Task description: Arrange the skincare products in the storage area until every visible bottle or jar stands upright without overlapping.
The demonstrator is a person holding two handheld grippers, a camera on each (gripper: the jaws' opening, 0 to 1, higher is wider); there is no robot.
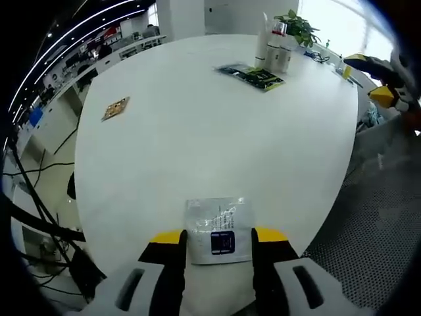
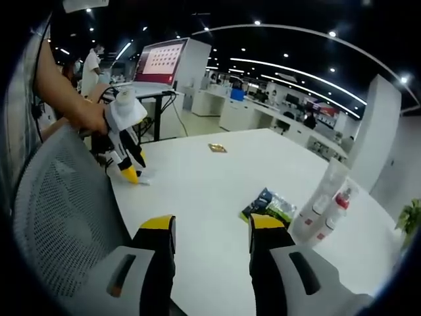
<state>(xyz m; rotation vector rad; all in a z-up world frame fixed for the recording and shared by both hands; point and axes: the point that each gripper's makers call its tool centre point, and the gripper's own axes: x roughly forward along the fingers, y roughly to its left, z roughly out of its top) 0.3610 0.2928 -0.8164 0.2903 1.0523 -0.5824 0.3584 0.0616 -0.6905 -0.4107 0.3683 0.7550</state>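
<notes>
Bottles (image 1: 274, 46), white, one with a red cap, grouped upright at the far side of the white bench (image 1: 197, 151) in the left gripper view; same group (image 2: 325, 210) standing close together at the right in the right gripper view. Dark green packet (image 1: 253, 76) lying flat just in front of the bottles, seen again (image 2: 268, 205) beside them. Flat clear sachet (image 1: 218, 230) with a dark blue label lying on the near edge of the bench, between the yellow-tipped jaws of the left tool (image 1: 217, 238); jaws parted, set either side of the sachet, contact not discernible. Small tan card (image 1: 116, 108) well apart, toward the bench's left edge; also visible (image 2: 218, 148) far across the bench. Right tool (image 2: 212, 227) held above a grey mesh chair back (image 2: 59, 204), jaws apart, nothing between them. Left tool (image 2: 131, 172) with the hand (image 2: 89, 113) that grips it at the bench edge in the right gripper view. Right tool (image 1: 385, 92) entering at the upper right of the left gripper view. Potted plant (image 1: 299, 26) behind the bottles. Monitor (image 2: 161, 62) on a stand in the background.
</notes>
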